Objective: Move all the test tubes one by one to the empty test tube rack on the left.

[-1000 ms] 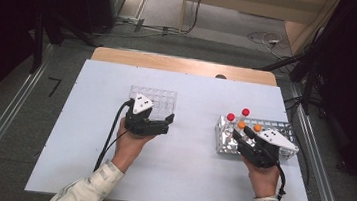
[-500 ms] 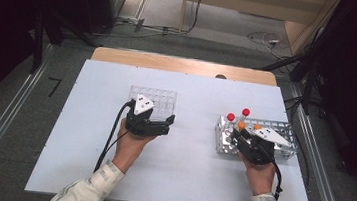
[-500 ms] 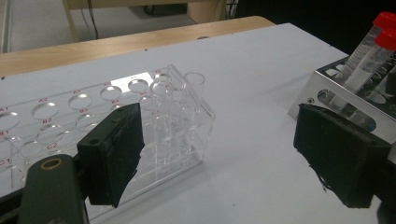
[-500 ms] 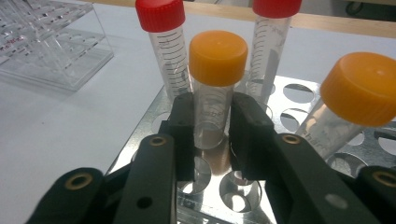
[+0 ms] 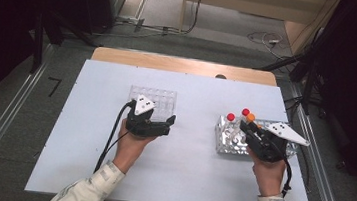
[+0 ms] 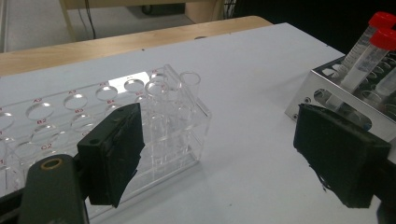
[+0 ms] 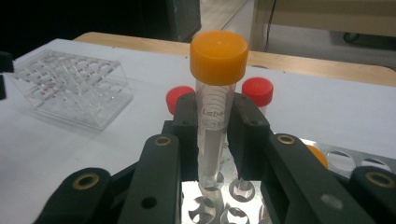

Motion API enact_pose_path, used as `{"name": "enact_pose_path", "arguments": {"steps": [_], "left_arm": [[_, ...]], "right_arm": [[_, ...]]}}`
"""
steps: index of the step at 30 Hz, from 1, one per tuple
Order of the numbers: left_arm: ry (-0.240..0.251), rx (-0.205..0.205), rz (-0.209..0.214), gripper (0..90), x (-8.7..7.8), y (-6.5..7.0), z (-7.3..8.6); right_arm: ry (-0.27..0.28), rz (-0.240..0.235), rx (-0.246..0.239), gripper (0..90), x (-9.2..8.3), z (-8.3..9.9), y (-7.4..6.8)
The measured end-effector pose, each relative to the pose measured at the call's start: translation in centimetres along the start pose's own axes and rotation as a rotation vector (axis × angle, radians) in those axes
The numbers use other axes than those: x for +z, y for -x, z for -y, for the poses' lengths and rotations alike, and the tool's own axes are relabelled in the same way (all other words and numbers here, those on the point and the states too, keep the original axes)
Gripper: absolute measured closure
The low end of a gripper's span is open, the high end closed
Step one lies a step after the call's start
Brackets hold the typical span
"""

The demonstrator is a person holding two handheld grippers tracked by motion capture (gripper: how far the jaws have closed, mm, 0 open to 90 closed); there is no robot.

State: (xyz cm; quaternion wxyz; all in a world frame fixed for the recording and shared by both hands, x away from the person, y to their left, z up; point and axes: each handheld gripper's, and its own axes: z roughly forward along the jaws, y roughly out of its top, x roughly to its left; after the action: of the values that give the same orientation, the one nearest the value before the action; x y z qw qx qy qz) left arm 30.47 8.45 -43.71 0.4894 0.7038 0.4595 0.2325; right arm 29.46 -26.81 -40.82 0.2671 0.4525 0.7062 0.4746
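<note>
Clear rack [image 6: 70, 121] cut off at left edge; orange-cap tube [image 7: 215, 107] base hidden behind tongs.

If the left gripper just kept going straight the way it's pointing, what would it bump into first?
Probably the metal rack with its red-capped tubes. The left gripper, jaws open, aims across bare table toward it; the clear plastic rack sits off beside one jaw. Depth is hard to judge.

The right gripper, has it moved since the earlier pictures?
Yes. The right gripper has just closed on the orange-capped tube and shifted slightly left over the metal rack.
</note>
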Motion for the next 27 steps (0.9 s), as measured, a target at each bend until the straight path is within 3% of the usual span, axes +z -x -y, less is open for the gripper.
{"name": "enact_pose_path", "arguments": {"steps": [4, 11, 27], "left_arm": [[-0.001, -0.001, 0.002, 16.4, -0.1, -0.1, 0.0], [0.004, -0.005, 0.003, 16.4, -0.2, -0.1, -0.1], [0.014, -0.006, 0.008, 16.5, -0.5, -0.1, -0.2]], "right_arm": [[0.022, -0.009, -0.017, 71.7, -1.0, -0.9, -0.4], [0.028, -0.067, -0.049, 71.7, -1.9, -1.6, -1.7], [-0.063, -0.176, -0.090, 71.7, 0.9, -0.2, -4.9]]}}
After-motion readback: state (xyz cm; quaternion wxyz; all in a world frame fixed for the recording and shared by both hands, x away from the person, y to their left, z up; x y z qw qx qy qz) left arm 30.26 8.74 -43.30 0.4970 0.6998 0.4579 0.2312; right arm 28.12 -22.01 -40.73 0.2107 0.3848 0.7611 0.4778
